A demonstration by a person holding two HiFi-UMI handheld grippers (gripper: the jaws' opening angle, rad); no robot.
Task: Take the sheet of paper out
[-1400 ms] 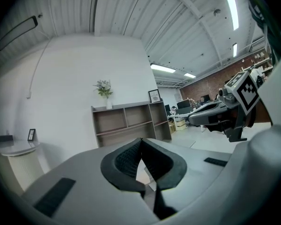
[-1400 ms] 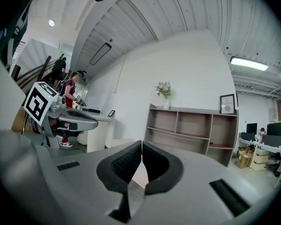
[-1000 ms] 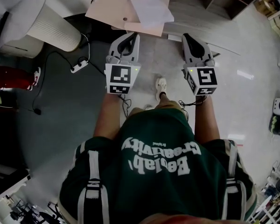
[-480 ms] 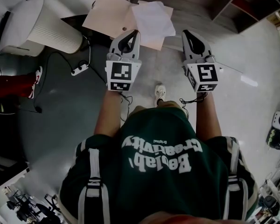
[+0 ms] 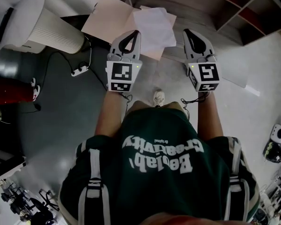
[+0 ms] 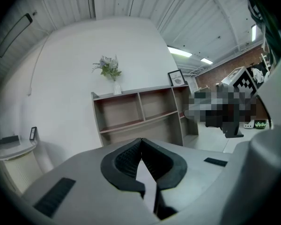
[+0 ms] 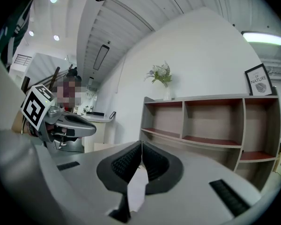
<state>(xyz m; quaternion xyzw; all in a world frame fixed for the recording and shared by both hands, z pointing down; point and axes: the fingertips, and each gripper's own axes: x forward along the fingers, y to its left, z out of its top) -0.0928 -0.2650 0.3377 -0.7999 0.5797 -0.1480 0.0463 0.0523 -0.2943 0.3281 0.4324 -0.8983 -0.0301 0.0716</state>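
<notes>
Paper lies on my side of the wooden shelf unit (image 5: 215, 3), close to its foot. It is a small stack of white sheets, a little askew, and the sheet of paper (image 5: 154, 25) rests on a tan folder (image 5: 107, 18) that sticks out from under it, away from the shelf unit's open end.

I hold both tools side by side, pointing at the shelf unit. My left gripper (image 5: 136, 32) is clenched: its two dark pads (image 6: 126, 161) meet at the tips and nothing is pinched between them. From above, its nose sits over the near edge of the stack; I cannot tell whether it touches. My right gripper (image 5: 186, 31) is clenched too, tips pressed together on nothing. It sits just beside the stack, on the side nearer the shelf unit's open compartments.

Through the gap behind each pair of tips I see only a pale surface.

On top of the shelf unit stand a vase of flowers (image 7: 163, 76) and a framed picture (image 7: 258, 80). Well off from the shelf unit, past the folder, stands a ribbed white cylinder (image 5: 42, 27), with a power strip (image 5: 79, 69) on the floor near it. My shoe (image 5: 159, 97) shows below the grippers, farther from the shelf unit than the paper.
</notes>
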